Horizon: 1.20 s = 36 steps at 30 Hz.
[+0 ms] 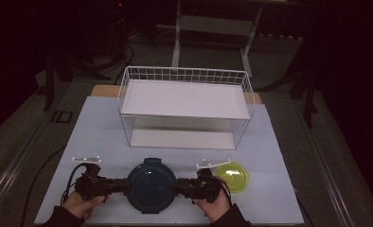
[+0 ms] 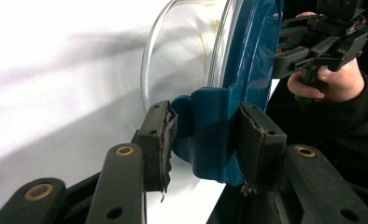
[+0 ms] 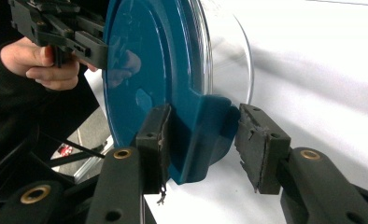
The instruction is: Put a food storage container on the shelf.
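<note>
A round clear glass container with a dark blue lid (image 1: 151,186) sits on the table's near edge. My left gripper (image 1: 126,185) reaches it from the left. In the left gripper view both pads (image 2: 159,135) press on the lid's blue clip tab (image 2: 210,135), so the left gripper (image 2: 205,140) is shut on it. From the right comes my right gripper (image 1: 177,187). In the right gripper view the opposite clip tab (image 3: 198,140) lies between the jaws of the right gripper (image 3: 203,140). One pad (image 3: 155,140) touches it, and the other stands a small gap off.
A yellow-green lidded dish (image 1: 232,176) lies just right of the right hand. A white two-level wire basket shelf (image 1: 184,106) stands at the back of the light table top (image 1: 279,156). Dark floor and furniture legs surround the table.
</note>
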### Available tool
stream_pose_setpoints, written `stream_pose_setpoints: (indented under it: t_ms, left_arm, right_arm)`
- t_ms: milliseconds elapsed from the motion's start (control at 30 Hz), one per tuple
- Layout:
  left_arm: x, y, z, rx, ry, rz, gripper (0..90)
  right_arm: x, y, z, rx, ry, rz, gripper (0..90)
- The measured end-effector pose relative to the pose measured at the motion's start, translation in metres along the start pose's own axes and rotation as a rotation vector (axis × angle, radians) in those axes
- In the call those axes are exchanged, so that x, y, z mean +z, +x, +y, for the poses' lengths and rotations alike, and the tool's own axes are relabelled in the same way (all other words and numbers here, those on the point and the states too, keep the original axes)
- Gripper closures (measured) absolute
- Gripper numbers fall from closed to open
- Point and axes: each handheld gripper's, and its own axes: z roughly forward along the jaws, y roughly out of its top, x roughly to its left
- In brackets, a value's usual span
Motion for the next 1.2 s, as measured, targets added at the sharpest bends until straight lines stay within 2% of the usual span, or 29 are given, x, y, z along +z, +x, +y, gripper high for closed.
stream_pose_setpoints:
  t_ms: [233,367,467,667,833,1000,1200]
  left_arm:
    - [-0.001,-0.001,0.000,-0.016,0.009,0.004,57.3]
    - [-0.001,-0.001,-0.001,-0.026,0.008,0.004,57.1]
    - [-0.004,-0.003,0.002,-0.031,-0.011,0.005,57.1]
    - [-0.012,-0.016,0.017,0.001,-0.033,0.003,57.3]
    - [-0.017,-0.028,0.033,0.025,-0.064,-0.026,57.4]
    - [-0.017,-0.036,0.043,0.038,-0.073,-0.038,57.6]
    - [-0.016,-0.049,0.065,0.060,-0.084,-0.058,57.6]
  right_arm:
    - [0.001,0.002,0.001,0.050,-0.017,-0.006,56.0]
    - [0.001,0.003,0.002,0.050,-0.016,-0.011,56.0]
    - [0.002,0.003,0.003,0.069,-0.023,-0.006,56.0]
    - [-0.009,0.008,0.015,0.056,-0.049,0.004,56.0]
    - [-0.026,0.017,0.031,0.053,-0.077,-0.009,56.2]
    - [-0.040,0.021,0.043,0.044,-0.094,-0.017,56.2]
    - [-0.058,0.021,0.056,0.045,-0.130,-0.019,56.2]
